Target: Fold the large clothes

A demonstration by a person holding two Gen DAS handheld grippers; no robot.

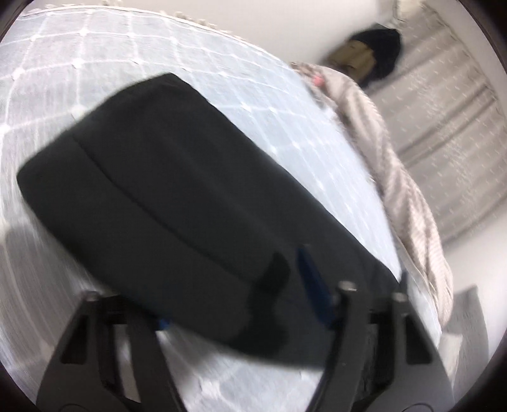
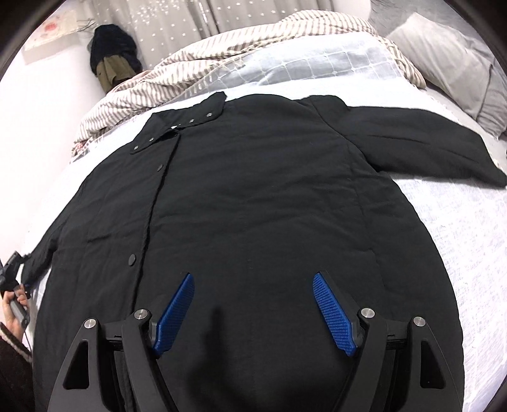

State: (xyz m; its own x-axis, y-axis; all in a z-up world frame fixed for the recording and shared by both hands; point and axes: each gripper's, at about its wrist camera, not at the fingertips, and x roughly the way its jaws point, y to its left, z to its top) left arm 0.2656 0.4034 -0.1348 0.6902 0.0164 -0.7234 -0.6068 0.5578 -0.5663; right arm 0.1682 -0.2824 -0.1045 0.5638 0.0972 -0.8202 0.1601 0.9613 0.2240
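Coat first: a large black padded fabric coat [image 2: 253, 196] with a row of snap buttons down its front lies flat and face up on the bed, collar toward the far end, hem toward the right camera. Its one sleeve [image 2: 421, 142] stretches out sideways over the pale blue-white quilted bedspread [image 2: 459, 241]. The other sleeve [image 1: 177, 177] runs off toward the left side, where the left tongs [image 1: 285, 285] have hold of it. In the left wrist view, which is blurred, the cuff end sits between the blue pads [image 1: 309, 279] and the dark cloth seems pinched there, so I judge these tongs to be closed on the sleeve.

The right tongs [image 2: 253, 313] hover over the lower body of the coat with their blue ribbed pads [image 2: 332, 313] spread wide apart, gripping nothing.

By my reading the folding is barely begun: the coat is spread and smoothed, no panel is turned over, and both sleeves are out. The likely step in hand is bringing the held sleeve across the chest; the other sleeve and the lengthwise folds are left.

Beyond the coat, a rumpled beige striped duvet [image 2: 177, 76] is pushed to the head of the bed, with a grey pillow [image 2: 450, 63] at the far corner and a dark bundle with an olive piece [image 2: 114, 60] against the dotted curtain [image 2: 171, 28].
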